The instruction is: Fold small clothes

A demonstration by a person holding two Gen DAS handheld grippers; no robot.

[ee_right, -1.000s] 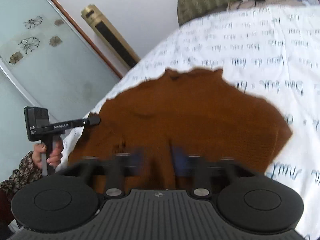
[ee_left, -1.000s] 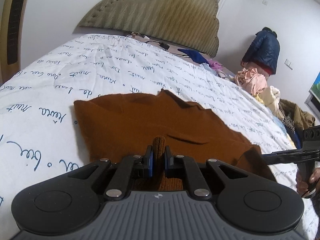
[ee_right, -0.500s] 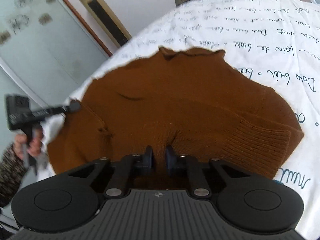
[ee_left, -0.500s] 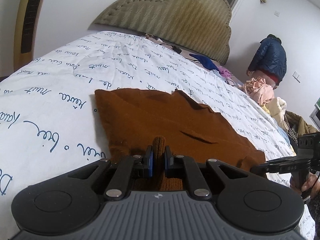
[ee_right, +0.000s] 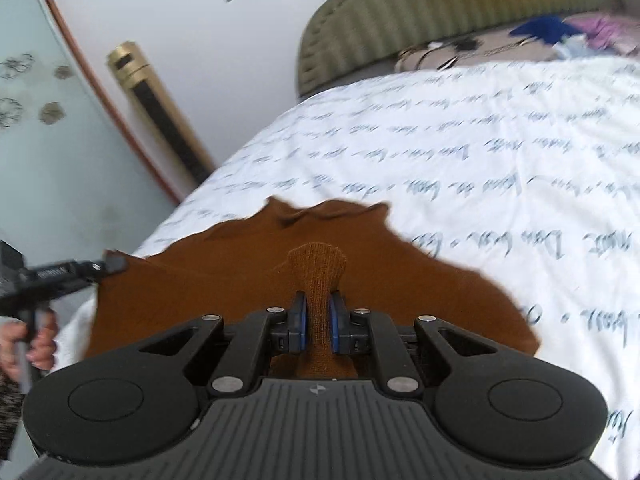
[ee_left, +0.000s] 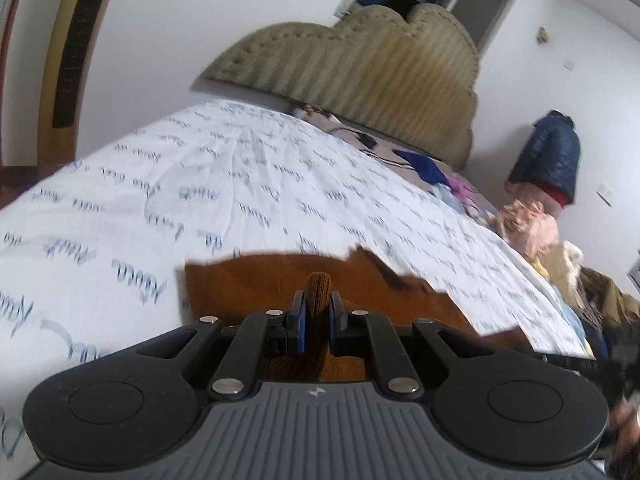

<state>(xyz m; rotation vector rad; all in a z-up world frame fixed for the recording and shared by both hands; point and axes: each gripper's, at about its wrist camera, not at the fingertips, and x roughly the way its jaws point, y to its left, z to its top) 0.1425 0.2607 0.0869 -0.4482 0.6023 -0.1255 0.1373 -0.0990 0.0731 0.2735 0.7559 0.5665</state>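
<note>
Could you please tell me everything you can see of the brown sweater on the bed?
The sweater is a rust-brown knit with fine ribbing. It lies spread on the white bedspread printed with blue handwriting, its far edge wavy with a small notch. Both near edges are lifted: the left gripper is shut on a pinched fold that pokes up between its blue pads, and the right gripper is shut on a wider ribbed tuft. Nothing else touches it. Motion blur hides finer detail.

The white bed cover (ee_right: 460, 168) ahead of both tools is full of blue handwriting, but it is too blurry to read. The small white words on the left tool's arm (ee_right: 52, 276) are too blurry too.
</note>
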